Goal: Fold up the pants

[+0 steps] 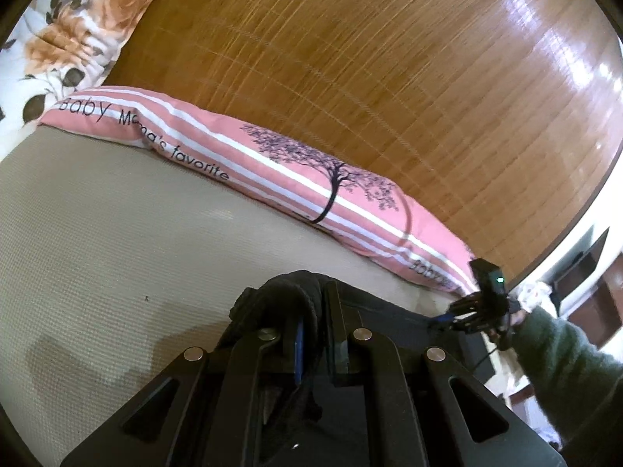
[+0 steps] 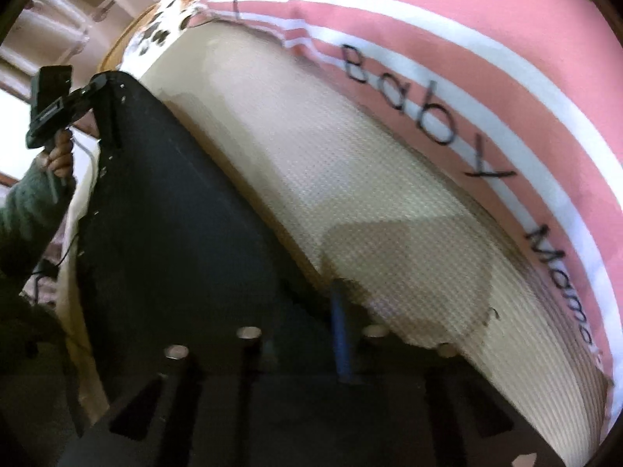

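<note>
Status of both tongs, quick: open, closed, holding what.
Left tongs: closed on a bunched edge of the dark pants.
Right tongs: nearly closed at the pants' edge; whether they pinch the cloth cannot be told.

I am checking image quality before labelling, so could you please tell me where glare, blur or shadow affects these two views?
Left wrist view: sharp, with bright glare patches on the wooden headboard at upper right and fisheye bending of the pink pillow. Right wrist view: softer and motion-blurred, the dark pants lack detail, and a shadow falls on the beige mattress.
</note>
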Demonstrator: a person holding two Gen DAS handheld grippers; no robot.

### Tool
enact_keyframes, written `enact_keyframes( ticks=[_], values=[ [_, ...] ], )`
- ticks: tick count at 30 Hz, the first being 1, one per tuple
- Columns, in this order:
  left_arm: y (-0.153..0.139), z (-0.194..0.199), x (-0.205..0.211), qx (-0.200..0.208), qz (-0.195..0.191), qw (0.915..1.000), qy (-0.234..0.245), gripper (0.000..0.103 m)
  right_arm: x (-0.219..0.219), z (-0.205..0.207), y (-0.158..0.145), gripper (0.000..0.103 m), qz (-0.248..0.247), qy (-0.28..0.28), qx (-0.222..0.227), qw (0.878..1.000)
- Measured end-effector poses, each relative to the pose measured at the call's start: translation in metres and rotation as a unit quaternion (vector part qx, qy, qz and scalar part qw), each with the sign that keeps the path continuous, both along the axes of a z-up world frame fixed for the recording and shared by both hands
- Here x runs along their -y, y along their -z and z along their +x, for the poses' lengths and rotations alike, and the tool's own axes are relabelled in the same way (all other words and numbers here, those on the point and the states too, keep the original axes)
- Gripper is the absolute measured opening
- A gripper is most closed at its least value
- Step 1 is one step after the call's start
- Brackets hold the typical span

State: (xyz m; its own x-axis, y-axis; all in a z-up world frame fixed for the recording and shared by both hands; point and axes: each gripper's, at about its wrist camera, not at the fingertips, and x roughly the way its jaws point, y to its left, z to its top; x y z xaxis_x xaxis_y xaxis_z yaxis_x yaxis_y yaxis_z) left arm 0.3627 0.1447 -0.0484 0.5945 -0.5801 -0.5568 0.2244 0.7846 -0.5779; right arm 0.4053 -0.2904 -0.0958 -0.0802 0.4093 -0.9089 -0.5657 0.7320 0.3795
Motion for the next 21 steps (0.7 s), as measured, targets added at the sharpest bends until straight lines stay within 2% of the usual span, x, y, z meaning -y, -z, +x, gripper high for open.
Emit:
enact_keyframes(
  ticks=[5,8,13,17,21],
  values=[
    [0.0,0.003,0.01,0.007,0.046,0.9988,-0.015,0.009,0.002,-0.02,-0.017,0.011,-0.028,0.037,0.053,0.998],
    [-0.006,-0.004,0.012,0.021,0.06,0.9977,-0.022,0.009,-0.001,-0.04,-0.04,0.01,-0.05,0.069,0.094,0.992],
    [-0.028,-0.031,0.011,0.051,0.061,0.9966,-0.023,0.009,-0.008,-0.081,-0.081,0.01,-0.085,0.104,0.145,0.98],
    [-0.048,-0.059,0.007,0.069,0.054,0.9961,-0.013,0.009,-0.011,-0.131,-0.114,0.009,-0.101,0.132,0.177,0.97],
    [-0.063,-0.099,0.001,0.084,0.061,0.9946,0.006,0.009,-0.014,-0.199,-0.13,0.008,-0.101,0.158,0.193,0.963]
  ],
)
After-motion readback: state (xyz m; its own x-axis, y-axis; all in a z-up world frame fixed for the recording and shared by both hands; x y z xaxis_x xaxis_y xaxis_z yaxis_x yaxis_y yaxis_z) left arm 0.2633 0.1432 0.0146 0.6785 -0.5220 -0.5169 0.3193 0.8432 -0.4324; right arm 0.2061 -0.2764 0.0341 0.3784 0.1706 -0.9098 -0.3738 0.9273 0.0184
